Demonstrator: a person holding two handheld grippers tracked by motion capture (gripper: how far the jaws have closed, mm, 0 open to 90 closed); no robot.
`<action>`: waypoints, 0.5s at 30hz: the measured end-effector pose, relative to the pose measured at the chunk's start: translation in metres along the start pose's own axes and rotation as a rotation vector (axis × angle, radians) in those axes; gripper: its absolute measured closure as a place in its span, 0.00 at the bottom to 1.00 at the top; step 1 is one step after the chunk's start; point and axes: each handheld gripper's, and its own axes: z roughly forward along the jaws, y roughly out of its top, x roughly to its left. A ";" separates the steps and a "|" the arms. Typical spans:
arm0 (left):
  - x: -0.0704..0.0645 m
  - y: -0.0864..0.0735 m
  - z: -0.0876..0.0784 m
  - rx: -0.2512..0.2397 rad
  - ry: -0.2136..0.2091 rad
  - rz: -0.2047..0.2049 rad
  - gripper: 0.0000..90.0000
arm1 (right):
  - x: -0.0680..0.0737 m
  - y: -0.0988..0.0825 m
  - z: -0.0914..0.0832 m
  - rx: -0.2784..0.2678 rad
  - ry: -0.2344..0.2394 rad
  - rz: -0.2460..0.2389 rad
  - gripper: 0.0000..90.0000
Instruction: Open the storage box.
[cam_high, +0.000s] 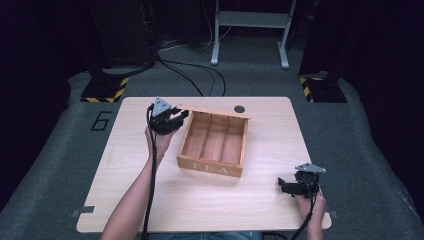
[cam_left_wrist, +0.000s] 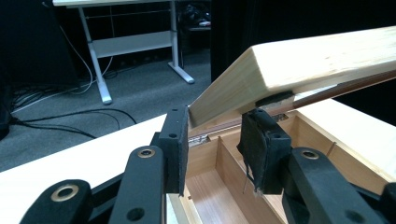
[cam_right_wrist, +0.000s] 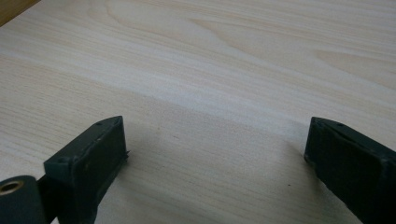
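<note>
A wooden tea box (cam_high: 212, 145) with three compartments stands open at the middle of the table (cam_high: 125, 170). Its lid (cam_high: 215, 111) is raised along the back edge. My left gripper (cam_high: 176, 119) is at the lid's left end, shut on it. In the left gripper view the lid (cam_left_wrist: 317, 60) slants up to the right from between the pads, over the box's inside (cam_left_wrist: 219, 186), with my left gripper (cam_left_wrist: 217, 140) clamped on its corner. My right gripper (cam_high: 284, 186) rests low at the front right of the table, open. In the right gripper view, bare tabletop (cam_right_wrist: 210, 70) lies between the wide-apart jaws of my right gripper (cam_right_wrist: 217, 154).
A small black disc (cam_high: 239, 108) lies on the table just behind the box's right rear corner. On the floor beyond the table are a white desk frame (cam_high: 250, 30), black cables (cam_high: 200, 75) and two stands with yellow-black striped bases (cam_high: 105, 90).
</note>
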 end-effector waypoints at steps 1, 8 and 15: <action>0.000 0.000 0.000 0.000 0.000 0.000 0.69 | 0.001 0.000 0.000 -0.001 0.000 0.006 0.06; 0.000 0.000 0.000 0.003 0.000 -0.002 0.69 | 0.000 0.000 0.000 0.001 0.000 0.000 0.06; 0.000 0.000 -0.001 0.009 -0.001 0.000 0.69 | 0.000 0.000 0.000 0.000 0.000 0.001 0.06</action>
